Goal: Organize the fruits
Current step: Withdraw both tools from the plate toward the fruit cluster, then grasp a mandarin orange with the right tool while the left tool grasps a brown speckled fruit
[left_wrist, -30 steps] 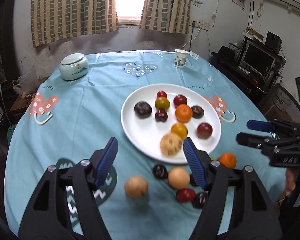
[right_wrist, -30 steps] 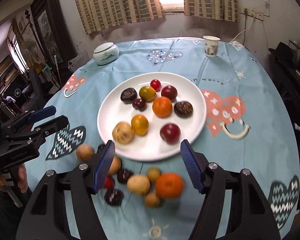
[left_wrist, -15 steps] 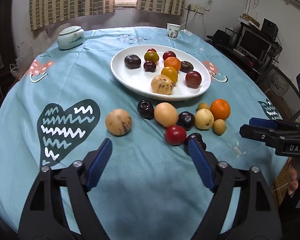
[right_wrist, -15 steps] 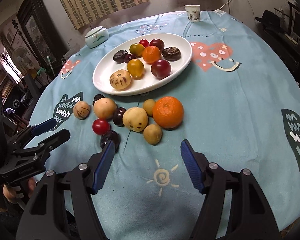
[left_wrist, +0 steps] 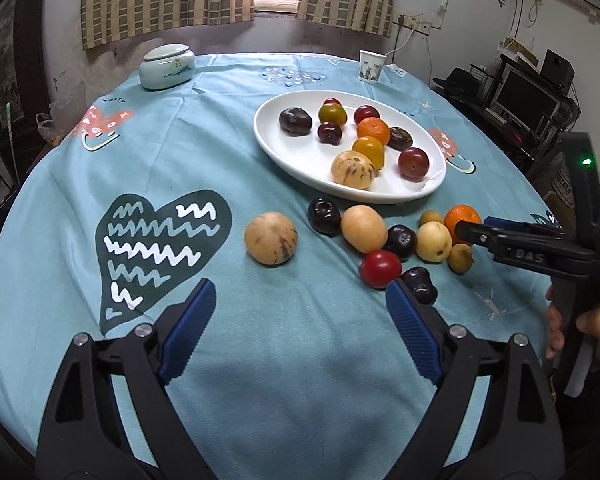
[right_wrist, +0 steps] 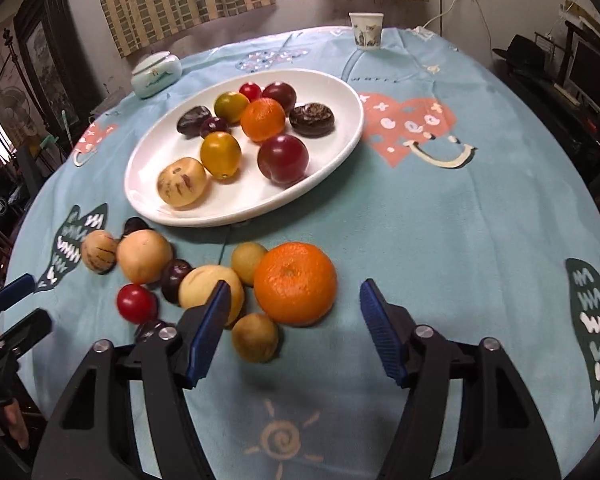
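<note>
Loosely heaped on the blue-clothed table [right_wrist: 440, 220], just in front of the white plate [right_wrist: 340, 148], lie the unsorted fruits: a bright dimpled orange [right_wrist: 295, 283] with a dark stem scar on top, pale yellow-tan round ones, two small olive-brown ones, a glossy red cherry tomato [right_wrist: 137, 302] and several near-black plums. A striped tan melon-like fruit [left_wrist: 271, 238] sits slightly apart on the left. The plate holds nine more fruits, among them a second orange and a dark red plum. Right gripper [right_wrist: 294, 330] hangs wide open and empty, just short of the orange; left gripper [left_wrist: 300, 330] is equally spread, holding nothing.
</note>
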